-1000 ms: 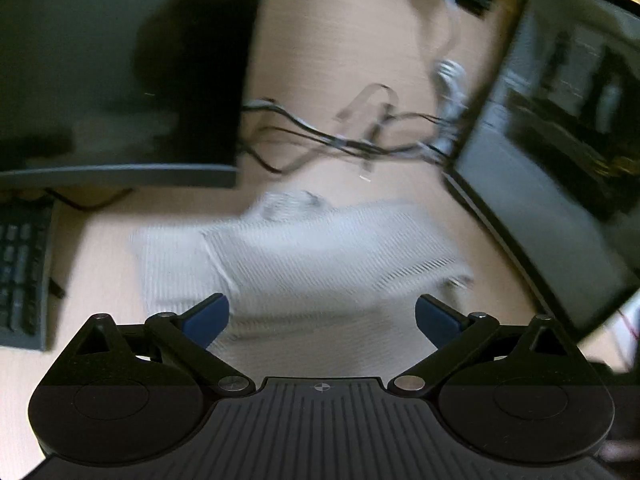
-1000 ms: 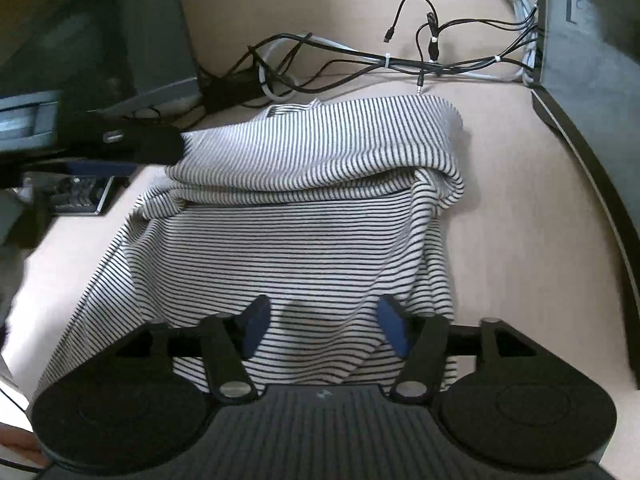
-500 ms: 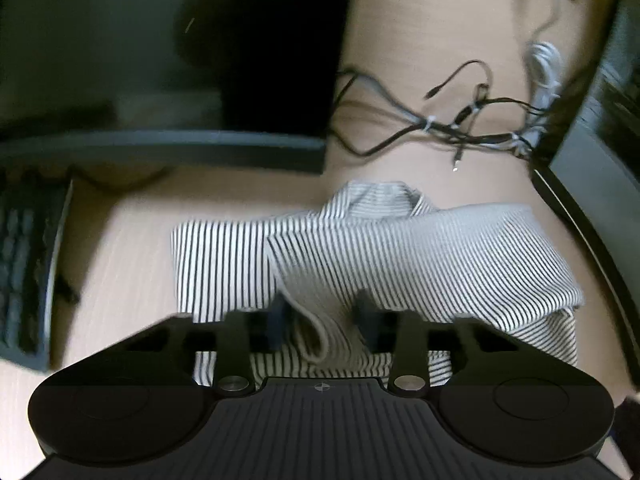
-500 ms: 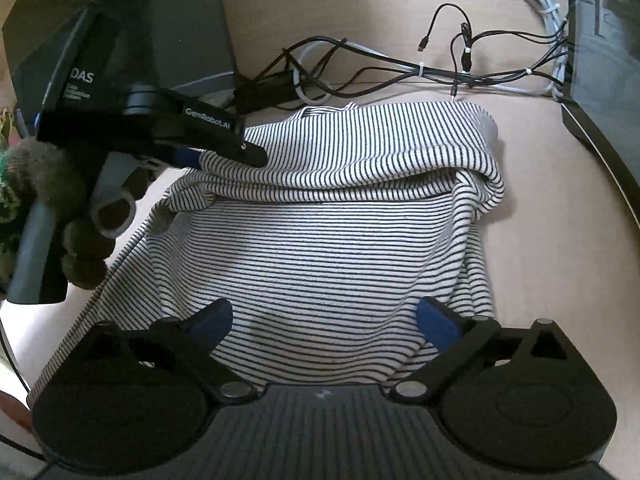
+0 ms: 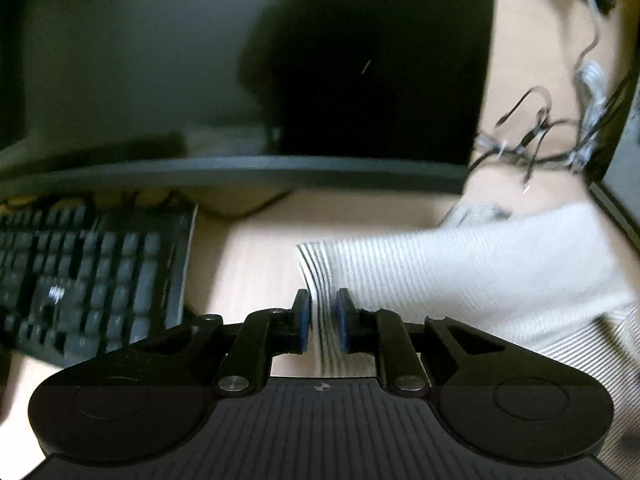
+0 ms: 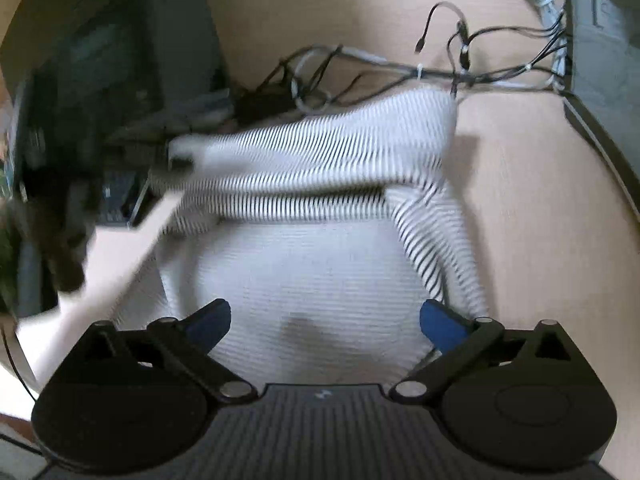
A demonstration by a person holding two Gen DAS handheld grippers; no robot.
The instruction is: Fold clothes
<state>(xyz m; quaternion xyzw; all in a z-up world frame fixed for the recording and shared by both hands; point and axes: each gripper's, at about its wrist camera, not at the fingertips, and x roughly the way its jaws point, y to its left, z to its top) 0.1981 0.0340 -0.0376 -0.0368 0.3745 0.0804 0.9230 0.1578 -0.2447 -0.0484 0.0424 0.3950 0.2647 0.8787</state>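
Keyboard (image 5: 92,276) sits left of the striped shirt (image 6: 312,184) on the desk (image 6: 540,208). Left gripper (image 5: 323,320) pinched tight on the shirt's left edge, lifting it. Shirt blurred, bunched mid-desk. Right gripper (image 6: 324,320) spread wide above the shirt's near part, gripping nothing. Cables (image 6: 440,68) behind the shirt.

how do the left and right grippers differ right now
The left gripper is shut on a fold of the striped shirt; the right gripper is open, holding nothing. The left sits at the shirt's edge near the keyboard; the right is over its middle. Both have blue pads.
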